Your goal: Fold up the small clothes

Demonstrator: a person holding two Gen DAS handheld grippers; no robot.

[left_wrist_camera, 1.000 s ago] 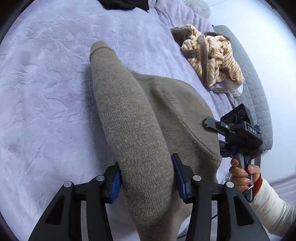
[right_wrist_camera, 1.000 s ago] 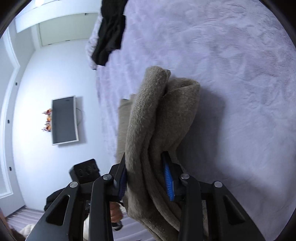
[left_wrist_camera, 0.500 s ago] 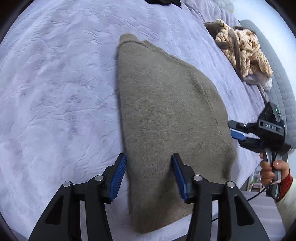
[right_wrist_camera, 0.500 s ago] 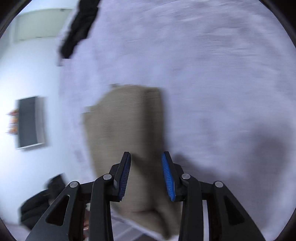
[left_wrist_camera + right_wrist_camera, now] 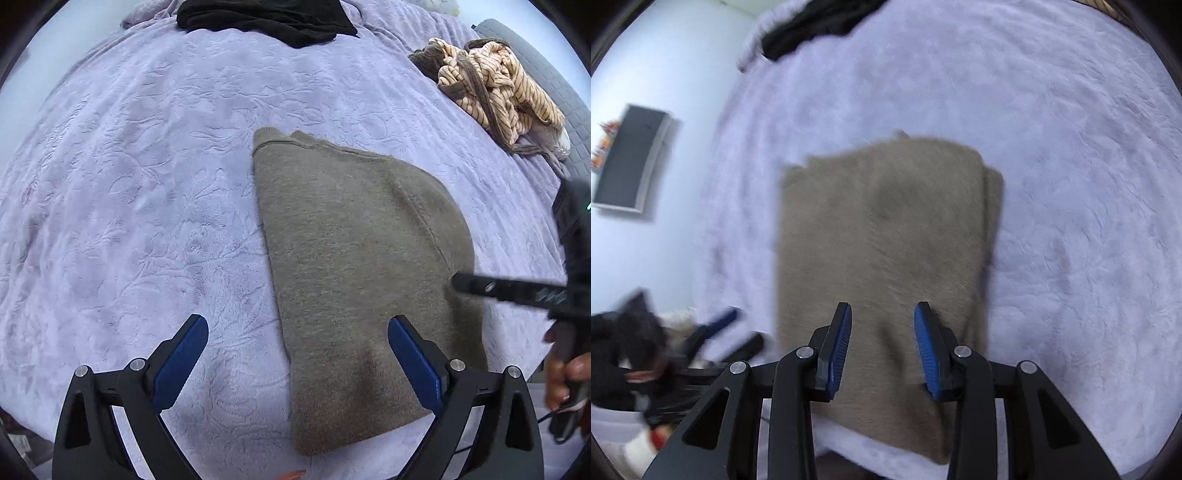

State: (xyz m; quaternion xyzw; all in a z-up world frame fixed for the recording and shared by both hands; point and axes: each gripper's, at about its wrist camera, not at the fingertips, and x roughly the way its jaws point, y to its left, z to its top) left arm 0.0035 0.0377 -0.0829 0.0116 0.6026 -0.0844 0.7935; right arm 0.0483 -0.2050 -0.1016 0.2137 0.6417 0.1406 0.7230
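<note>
A taupe knit garment (image 5: 354, 258) lies folded flat on the lilac bedspread (image 5: 129, 184). It also shows in the right wrist view (image 5: 882, 240) as a rough rectangle. My left gripper (image 5: 297, 363) is wide open and empty, held above the garment's near left edge. My right gripper (image 5: 882, 345) is open and empty above the garment's near end. In the left wrist view the right gripper (image 5: 517, 291) reaches in from the right over the garment's right edge.
A black garment (image 5: 266, 16) lies at the bed's far edge. A crumpled cream striped garment (image 5: 495, 88) lies at the far right beside a grey quilted cushion (image 5: 546, 77). A wall screen (image 5: 631, 158) hangs left of the bed.
Both grippers let go of the taupe garment, which dropped flat onto the bedspread. Both have pulled back and up, and the left jaws have opened much wider.
</note>
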